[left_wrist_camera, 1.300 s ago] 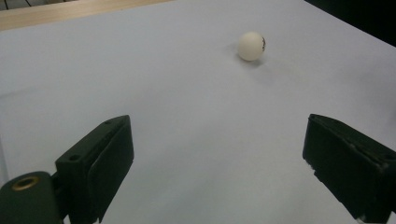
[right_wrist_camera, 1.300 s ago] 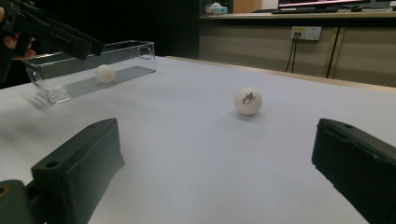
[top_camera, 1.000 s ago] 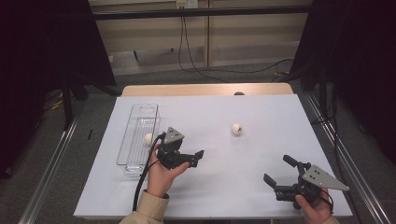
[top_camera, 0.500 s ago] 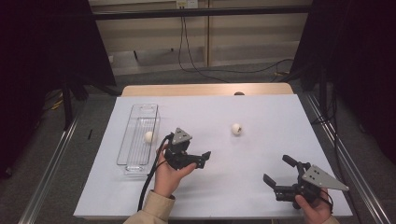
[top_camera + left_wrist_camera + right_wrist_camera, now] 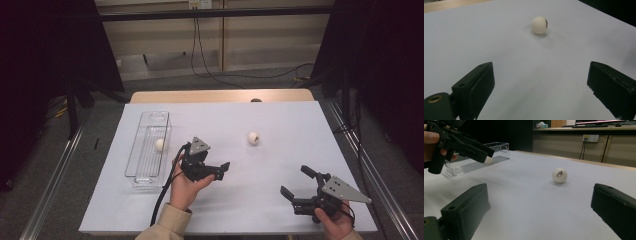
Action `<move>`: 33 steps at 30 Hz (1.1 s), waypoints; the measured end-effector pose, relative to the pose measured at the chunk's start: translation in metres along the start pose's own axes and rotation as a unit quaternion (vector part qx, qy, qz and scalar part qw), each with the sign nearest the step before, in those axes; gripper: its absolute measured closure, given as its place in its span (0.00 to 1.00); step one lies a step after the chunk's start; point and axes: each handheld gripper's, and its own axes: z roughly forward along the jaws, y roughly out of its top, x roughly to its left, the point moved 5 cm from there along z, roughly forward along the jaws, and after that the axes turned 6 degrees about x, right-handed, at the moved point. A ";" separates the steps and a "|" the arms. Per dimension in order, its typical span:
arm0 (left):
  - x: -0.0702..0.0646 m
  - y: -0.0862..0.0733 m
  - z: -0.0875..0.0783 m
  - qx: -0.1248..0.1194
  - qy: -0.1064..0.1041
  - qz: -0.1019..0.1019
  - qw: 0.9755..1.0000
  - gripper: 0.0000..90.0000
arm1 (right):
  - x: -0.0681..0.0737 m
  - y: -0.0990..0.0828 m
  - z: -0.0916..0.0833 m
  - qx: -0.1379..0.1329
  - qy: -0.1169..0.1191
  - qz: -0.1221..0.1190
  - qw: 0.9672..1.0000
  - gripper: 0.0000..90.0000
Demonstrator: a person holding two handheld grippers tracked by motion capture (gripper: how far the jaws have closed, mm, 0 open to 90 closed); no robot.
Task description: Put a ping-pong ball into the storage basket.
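A white-covered bench (image 5: pixel 150 210) carries a clear tray (image 5: pixel 134 165) holding one ball (image 5: pixel 159 145). The ping-pong ball (image 5: pixel 253 138) lies loose mid-bench, ahead of the left gripper (image 5: pixel 220 170); both it and the right gripper (image 5: pixel 296 183) are spread apart, empty.

Two black jaws of the left gripper (image 5: pixel 541 92) rise from the bottom corners, standing wide apart with nothing between them. Beyond them, well ahead on the white table (image 5: pixel 499 45), sits a white ball (image 5: pixel 539 25) with a small dark print on its right side, casting a faint shadow.
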 end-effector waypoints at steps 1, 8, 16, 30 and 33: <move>0.000 0.001 0.002 -0.001 0.000 0.000 1.000 0.08 | 0.000 0.000 0.000 0.000 0.000 0.002 1.000 0.01; -0.003 0.004 0.016 -0.002 -0.001 0.003 1.000 0.08 | -0.003 0.000 0.000 0.000 -0.002 0.002 1.000 0.01; -0.005 0.004 0.030 0.000 -0.002 0.001 1.000 0.08 | -0.003 -0.001 0.000 0.001 -0.002 0.003 1.000 0.01; -0.010 0.012 0.038 -0.004 -0.004 0.008 1.000 0.08 | -0.002 -0.001 -0.003 0.003 -0.004 -0.001 1.000 0.01; -0.011 0.014 0.039 -0.006 -0.006 0.007 1.000 0.08 | -0.002 -0.001 -0.003 0.002 -0.005 -0.003 1.000 0.01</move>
